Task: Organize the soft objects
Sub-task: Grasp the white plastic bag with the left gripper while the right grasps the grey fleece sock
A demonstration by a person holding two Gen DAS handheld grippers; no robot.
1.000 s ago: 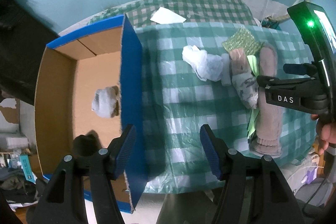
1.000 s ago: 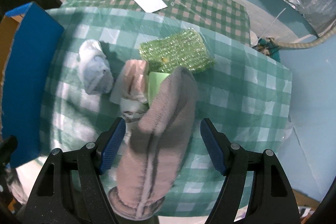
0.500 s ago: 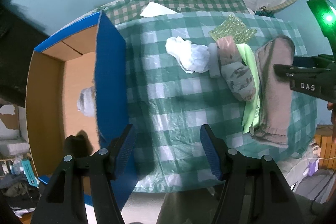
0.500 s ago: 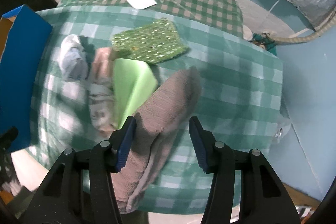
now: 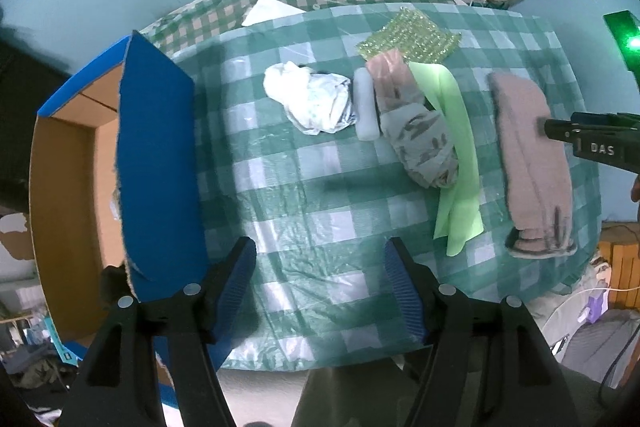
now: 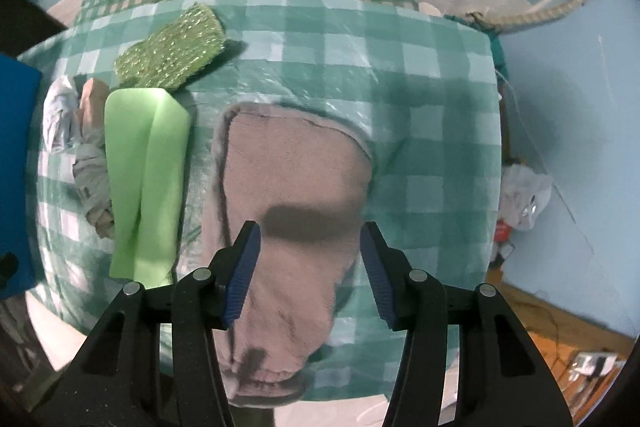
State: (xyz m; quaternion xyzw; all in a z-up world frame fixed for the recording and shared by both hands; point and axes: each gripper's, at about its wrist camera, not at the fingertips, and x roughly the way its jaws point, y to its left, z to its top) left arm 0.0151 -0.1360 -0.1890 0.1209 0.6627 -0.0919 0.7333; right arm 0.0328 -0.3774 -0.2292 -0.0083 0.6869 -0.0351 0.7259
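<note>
The pinkish-brown sock point(image 6: 292, 187) lies lengthwise near the worktop's point(image 5: 320, 187) right edge, under the right claw point(image 6: 310, 267), whose parted jaws straddle it unclenched. Just beside it lie a green cloth point(image 6: 144, 179) and a glittery green sponge point(image 5: 408, 41). The left claw point(image 5: 320, 283), just opening wider, hangs empty by the blue box point(image 5: 156, 163).

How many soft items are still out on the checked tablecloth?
6, left to right: white cloth, white roll, patterned sock, glittery green scrubber behind, green cloth, brown sock. More may hide underneath.
</note>
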